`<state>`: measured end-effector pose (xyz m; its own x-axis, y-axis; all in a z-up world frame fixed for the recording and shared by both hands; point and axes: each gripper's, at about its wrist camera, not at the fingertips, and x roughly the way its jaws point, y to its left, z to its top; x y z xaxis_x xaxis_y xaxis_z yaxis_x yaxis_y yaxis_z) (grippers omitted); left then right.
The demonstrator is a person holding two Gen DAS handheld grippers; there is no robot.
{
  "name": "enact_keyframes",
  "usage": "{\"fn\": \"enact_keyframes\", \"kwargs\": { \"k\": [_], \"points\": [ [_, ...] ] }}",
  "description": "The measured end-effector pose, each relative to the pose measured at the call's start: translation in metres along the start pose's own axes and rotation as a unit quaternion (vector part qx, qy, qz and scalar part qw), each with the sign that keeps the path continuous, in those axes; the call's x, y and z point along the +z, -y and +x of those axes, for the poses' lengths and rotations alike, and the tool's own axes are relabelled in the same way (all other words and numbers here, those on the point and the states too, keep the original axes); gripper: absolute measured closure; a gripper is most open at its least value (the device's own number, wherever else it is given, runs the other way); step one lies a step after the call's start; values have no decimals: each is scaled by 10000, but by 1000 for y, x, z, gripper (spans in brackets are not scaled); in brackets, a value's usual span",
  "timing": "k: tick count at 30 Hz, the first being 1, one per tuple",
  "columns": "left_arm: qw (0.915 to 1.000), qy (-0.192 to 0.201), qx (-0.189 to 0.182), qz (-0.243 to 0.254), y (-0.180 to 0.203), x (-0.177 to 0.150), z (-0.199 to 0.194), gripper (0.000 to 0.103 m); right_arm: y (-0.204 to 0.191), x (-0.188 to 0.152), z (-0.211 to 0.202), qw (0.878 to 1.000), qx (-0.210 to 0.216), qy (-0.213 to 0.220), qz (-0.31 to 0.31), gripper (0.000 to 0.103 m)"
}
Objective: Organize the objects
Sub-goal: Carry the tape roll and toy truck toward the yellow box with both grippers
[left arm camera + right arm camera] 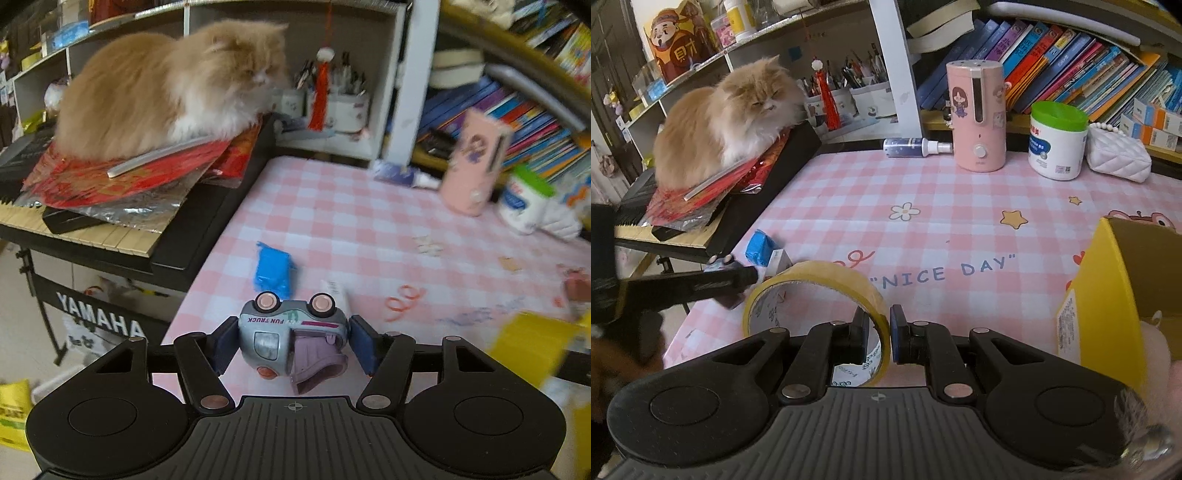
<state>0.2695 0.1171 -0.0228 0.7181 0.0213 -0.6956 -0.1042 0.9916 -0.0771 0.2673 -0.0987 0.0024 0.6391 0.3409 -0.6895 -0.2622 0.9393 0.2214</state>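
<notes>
A small silver-blue toy truck (pixel 291 332) sits upside down, wheels up, between the blue pads of my left gripper (pixel 295 345), which is shut on its sides over the left front part of the pink checked table (pixel 369 221). The right wrist view shows the same gripper (pixel 727 267) at the table's left edge. My right gripper (pixel 880 332) is shut on the wall of a yellow tape roll (pixel 812 273), one finger inside the ring and one outside. An open yellow cardboard box (pixel 1108 295) stands at the right, with something pink and fluffy inside.
A blue packet (pixel 275 271) and a small white box (pixel 779 260) lie near the left edge. A fluffy cat (pixel 731 122) lies on red papers atop a keyboard (pixel 110 236) at left. At the back stand a spray bottle (pixel 916 146), pink humidifier (pixel 977 118), green-lidded jar (pixel 1057 142) and white purse (pixel 1117 157).
</notes>
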Motion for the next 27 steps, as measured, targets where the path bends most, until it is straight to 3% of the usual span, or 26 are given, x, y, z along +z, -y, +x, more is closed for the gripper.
{"fn": "enact_keyframes", "kwargs": {
  "k": [12,27],
  "points": [
    [9971,290,-684,-154,-7,-33,-99,40,-9,-33,-53,9999,-69,77,-31,92],
    [9920,273,-1232,-46,-20,-92,-165,40,-37,-86,-114,9988,-316,285,232,92]
  ]
}}
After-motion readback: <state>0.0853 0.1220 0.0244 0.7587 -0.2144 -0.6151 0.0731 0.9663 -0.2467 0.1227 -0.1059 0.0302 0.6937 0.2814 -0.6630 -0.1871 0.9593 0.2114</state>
